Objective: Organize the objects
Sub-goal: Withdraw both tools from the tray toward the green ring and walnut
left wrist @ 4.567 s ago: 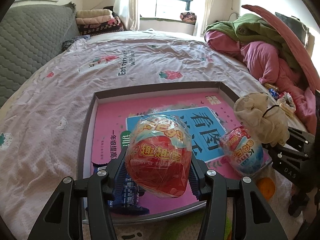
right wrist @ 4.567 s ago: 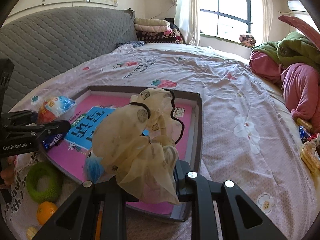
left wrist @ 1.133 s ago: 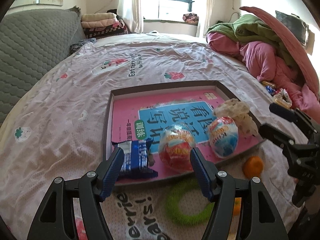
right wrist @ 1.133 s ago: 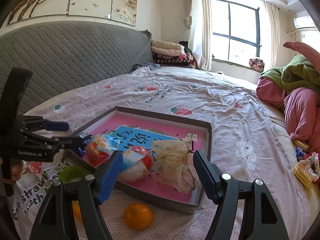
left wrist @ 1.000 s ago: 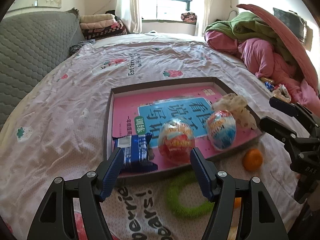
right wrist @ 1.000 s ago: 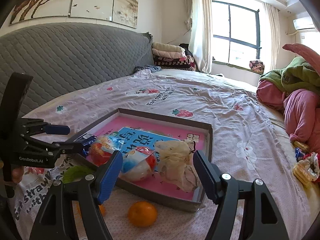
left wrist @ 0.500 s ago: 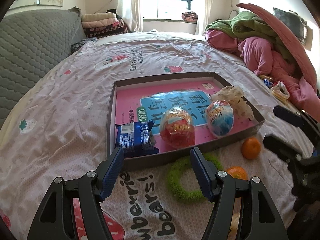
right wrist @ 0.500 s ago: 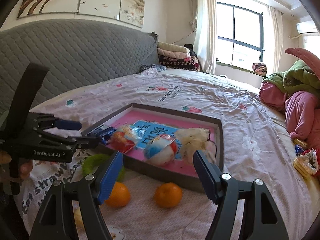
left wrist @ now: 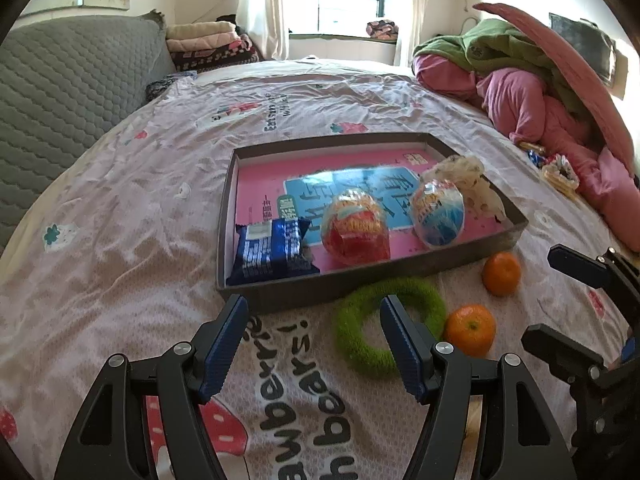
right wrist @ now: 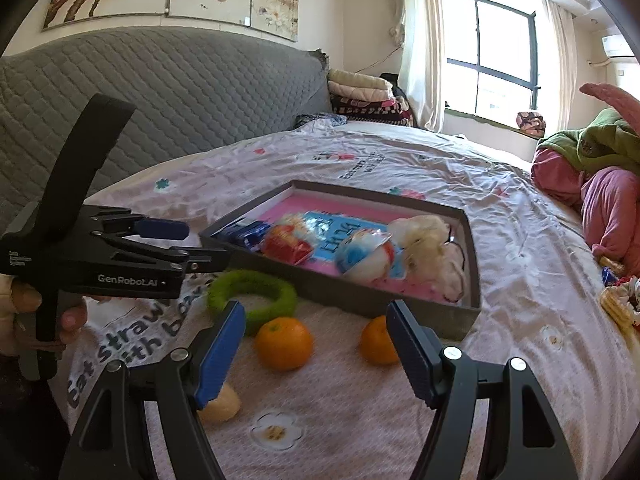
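One shallow grey tray (left wrist: pixel 460 266) lies on the bed (left wrist: pixel 120 248), and everything here is placed from it. Inside the tray are four things: one blue snack packet (left wrist: pixel 272 250) at its near left corner, one red wrapped egg (left wrist: pixel 356 230) beside that, one blue-and-white wrapped egg (left wrist: pixel 440 214) further right, and one crumpled cream net bag (left wrist: pixel 466 178) against the right wall. A pink book (left wrist: pixel 264 184) with a blue panel lines the tray floor.

Outside the tray, just in front of its near wall, there is one green fuzzy ring (left wrist: pixel 356 344) and two oranges (left wrist: pixel 470 330) (left wrist: pixel 501 273). From the right wrist view, one pale yellowish lump (right wrist: pixel 222 404) lies nearer still; what it is cannot be told.

Two claws are in view. The left claw (left wrist: pixel 314 338) hovers before the tray's near wall with its jaws wide apart and nothing in them. The right claw (right wrist: pixel 316 346) hangs in front of the two oranges, also spread apart and empty.
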### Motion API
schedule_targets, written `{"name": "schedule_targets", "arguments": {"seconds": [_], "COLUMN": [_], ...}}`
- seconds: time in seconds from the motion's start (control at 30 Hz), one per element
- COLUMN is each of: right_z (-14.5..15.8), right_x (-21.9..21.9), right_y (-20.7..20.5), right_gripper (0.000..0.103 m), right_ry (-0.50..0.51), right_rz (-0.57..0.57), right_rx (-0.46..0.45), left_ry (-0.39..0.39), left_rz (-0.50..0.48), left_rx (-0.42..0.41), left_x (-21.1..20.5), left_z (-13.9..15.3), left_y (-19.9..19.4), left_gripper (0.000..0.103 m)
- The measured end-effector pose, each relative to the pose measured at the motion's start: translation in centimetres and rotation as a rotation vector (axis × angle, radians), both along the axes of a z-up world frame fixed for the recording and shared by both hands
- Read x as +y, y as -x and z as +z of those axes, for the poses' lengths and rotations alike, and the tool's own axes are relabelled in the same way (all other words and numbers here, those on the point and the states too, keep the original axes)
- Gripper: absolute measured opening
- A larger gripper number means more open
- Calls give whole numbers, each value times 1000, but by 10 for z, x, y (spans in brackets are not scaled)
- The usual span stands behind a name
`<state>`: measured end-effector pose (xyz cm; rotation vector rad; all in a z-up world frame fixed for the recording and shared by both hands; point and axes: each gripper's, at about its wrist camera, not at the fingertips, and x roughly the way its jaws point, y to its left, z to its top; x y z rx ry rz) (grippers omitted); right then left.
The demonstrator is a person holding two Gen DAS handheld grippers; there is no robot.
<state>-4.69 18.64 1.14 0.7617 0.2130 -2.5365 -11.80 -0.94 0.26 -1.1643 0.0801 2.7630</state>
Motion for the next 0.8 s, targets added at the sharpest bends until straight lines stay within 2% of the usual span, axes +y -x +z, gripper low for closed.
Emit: {"name": "schedule_targets", "arguments": {"seconds": [0.23, 0.37, 0.53, 0.67, 0.8], "right_z": [-9, -15, -24, -30, -32], "right_x": [-9, -16, -25, -27, -27], "right_y": [-15, -23, -33, -36, -39], "right_gripper": [72, 72, 72, 72, 72], "right_ry": [0, -7, -19, 5, 19], "right_rz": [32, 56, 80, 88, 89], "right_rx": [-40, -62, -103, -149, -157], "left_ry": [-13, 14, 12, 12, 6], "left_rz": [-4, 1, -2, 0, -2], "left_rx": [-9, -5, -13, -20, -26], "left_x": [0, 0, 0, -1, -1], "left_z": [0, -2, -3, -6, -8], "left_y": [-9, -14, -15, -15, -15], "left_gripper": [70, 70, 70, 70, 70]}}
